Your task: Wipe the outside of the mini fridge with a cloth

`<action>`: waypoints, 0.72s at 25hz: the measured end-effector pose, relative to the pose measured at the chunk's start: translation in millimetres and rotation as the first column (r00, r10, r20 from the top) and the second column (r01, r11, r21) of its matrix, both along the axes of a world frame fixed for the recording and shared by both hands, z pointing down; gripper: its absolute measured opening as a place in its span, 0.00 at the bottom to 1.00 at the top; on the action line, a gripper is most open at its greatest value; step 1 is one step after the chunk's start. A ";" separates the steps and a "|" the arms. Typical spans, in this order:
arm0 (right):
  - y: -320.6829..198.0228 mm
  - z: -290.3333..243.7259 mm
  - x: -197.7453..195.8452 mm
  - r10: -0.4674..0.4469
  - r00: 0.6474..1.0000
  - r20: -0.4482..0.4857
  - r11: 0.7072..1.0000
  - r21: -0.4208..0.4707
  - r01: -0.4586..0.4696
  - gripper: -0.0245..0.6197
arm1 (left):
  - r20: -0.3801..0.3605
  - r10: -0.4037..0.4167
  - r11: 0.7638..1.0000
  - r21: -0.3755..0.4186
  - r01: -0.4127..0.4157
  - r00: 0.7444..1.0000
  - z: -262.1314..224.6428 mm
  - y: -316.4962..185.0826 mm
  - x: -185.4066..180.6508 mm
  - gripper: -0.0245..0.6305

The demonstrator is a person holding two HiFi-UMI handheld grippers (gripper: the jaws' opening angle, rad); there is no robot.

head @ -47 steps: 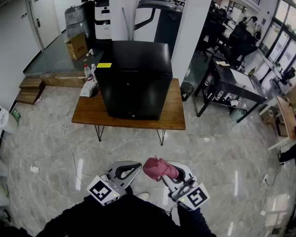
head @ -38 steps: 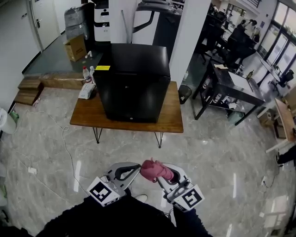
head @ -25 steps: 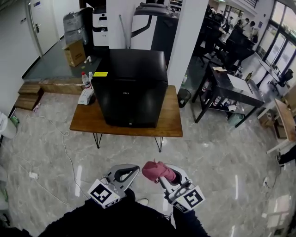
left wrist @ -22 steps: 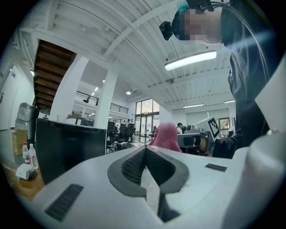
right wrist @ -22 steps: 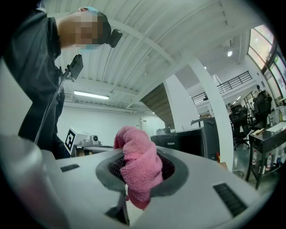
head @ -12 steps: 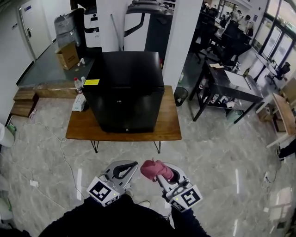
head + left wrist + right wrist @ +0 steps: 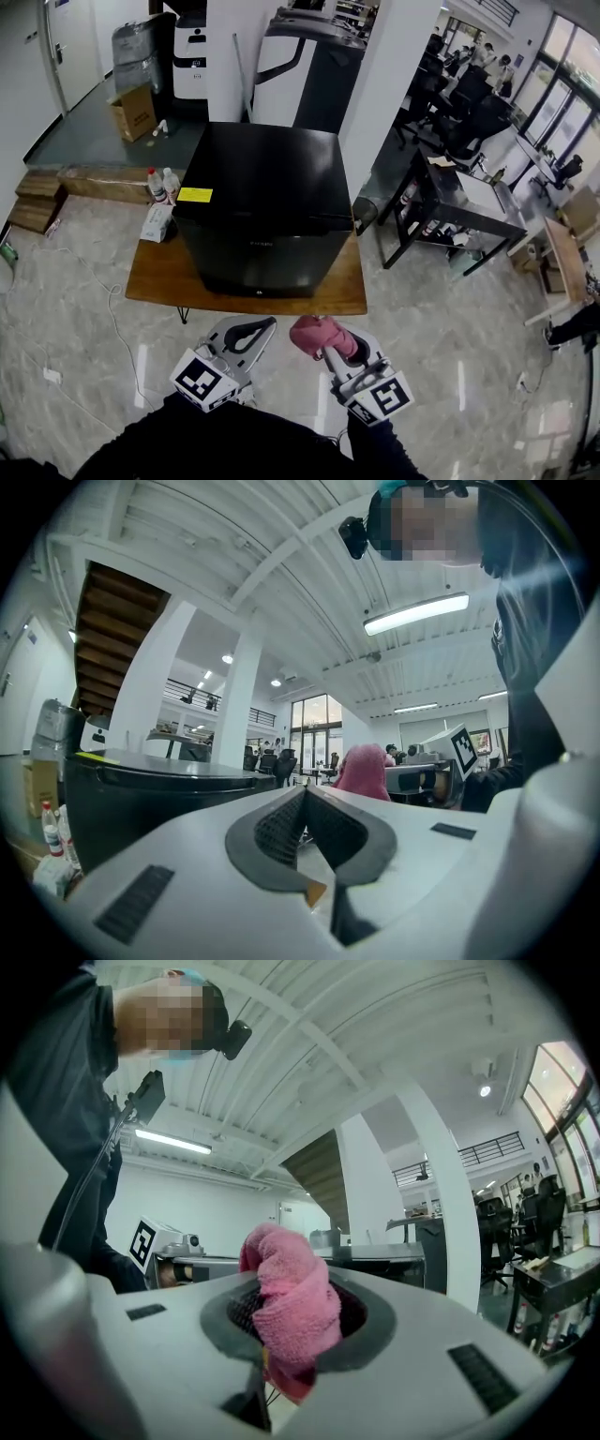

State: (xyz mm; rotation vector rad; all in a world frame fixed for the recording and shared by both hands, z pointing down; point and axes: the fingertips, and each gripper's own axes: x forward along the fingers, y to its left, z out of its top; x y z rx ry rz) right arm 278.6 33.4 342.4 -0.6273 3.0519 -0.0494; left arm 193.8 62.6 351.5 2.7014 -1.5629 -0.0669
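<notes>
Presently, one pink cloth (image 7: 317, 334) clamped in right gripper (image 7: 328, 347), left gripper (image 7: 247, 332) closed, empty, one mini fridge (image 7: 261, 211)

**Two grippers held low, side by side**

The left gripper (image 7: 261, 327) has its jaws pressed together with nothing between them. Just beside it, the right gripper (image 7: 336, 349) clamps a bunched pink cloth (image 7: 313, 335). Both point forward from dark sleeves (image 7: 234, 442).

An open-plan office: dark desks (image 7: 461, 199) and swivel chairs (image 7: 476, 120) fill the far right, and large copiers (image 7: 309, 58) stand at the far centre.
</notes>
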 end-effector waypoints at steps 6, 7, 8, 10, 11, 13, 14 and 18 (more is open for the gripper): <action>-48.8 -35.6 -64.7 -0.024 0.999 -0.029 0.994 0.107 0.027 0.18 | 0.002 -0.029 1.000 -0.004 0.029 1.000 -33.0 -41.2 -61.0 0.05; -56.5 -42.0 -75.7 -0.029 0.999 -0.032 0.992 0.122 0.033 0.18 | 0.011 -0.038 0.999 0.006 0.038 0.999 -39.8 -47.9 -70.8 0.05; -64.1 -48.7 -86.3 -0.033 0.999 -0.037 0.990 0.137 0.038 0.18 | 0.018 -0.048 0.999 0.017 0.048 0.999 -47.4 -54.5 -80.5 0.05; -79.0 -62.5 -107.7 -0.042 0.997 -0.057 0.984 0.172 0.051 0.18 | 0.026 -0.068 0.997 0.044 0.067 0.997 -63.9 -67.6 -100.7 0.05; -86.9 -69.4 -118.5 -0.047 0.997 -0.068 0.980 0.190 0.059 0.18 | 0.033 -0.081 0.995 0.056 0.079 0.996 -71.7 -74.6 -111.4 0.05; -105.2 -83.5 -138.3 -0.054 0.995 -0.084 0.973 0.221 0.071 0.18 | 0.054 -0.107 0.992 0.080 0.103 0.993 -86.0 -89.8 -131.4 0.05; -115.5 -91.0 -147.2 -0.055 0.995 -0.088 0.969 0.235 0.075 0.18 | 0.063 -0.122 0.989 0.090 0.116 0.991 -92.9 -97.6 -140.8 0.05; -159.9 -120.0 -182.9 -0.062 0.992 -0.108 0.954 0.287 0.090 0.18 | 0.075 -0.188 0.977 0.118 0.179 0.979 -114.5 -129.4 -179.8 0.05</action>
